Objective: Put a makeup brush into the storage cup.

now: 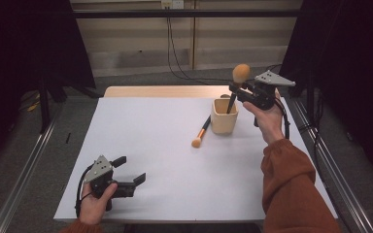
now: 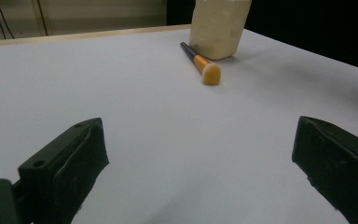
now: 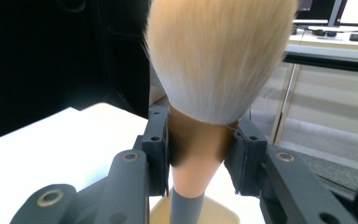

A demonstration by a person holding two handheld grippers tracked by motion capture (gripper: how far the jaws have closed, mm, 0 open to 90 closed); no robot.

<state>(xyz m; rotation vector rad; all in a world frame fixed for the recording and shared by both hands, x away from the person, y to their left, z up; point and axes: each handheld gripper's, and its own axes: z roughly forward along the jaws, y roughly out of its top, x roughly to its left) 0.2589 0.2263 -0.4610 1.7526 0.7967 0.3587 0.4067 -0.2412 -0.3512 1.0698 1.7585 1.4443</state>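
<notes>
My right gripper (image 1: 235, 89) is shut on a large makeup brush (image 1: 240, 74), bristles up, with its dark handle reaching down into the cream cup (image 1: 223, 118). In the right gripper view the pads clamp the brush's copper ferrule (image 3: 196, 154) below the fluffy head (image 3: 216, 51), and the cup's rim (image 3: 228, 216) shows underneath. A smaller orange-tipped brush (image 1: 200, 132) lies on the white table just left of the cup; it also shows as the smaller brush (image 2: 201, 64) beside the cup (image 2: 218, 25). My left gripper (image 1: 129, 171) rests open at the near left of the table, nothing between its fingers (image 2: 77, 163).
The white table (image 1: 165, 155) has a wooden edge at the far side. Dark curtains flank both sides, and cables hang down the back wall. A metal rail runs along each side of the table on the floor.
</notes>
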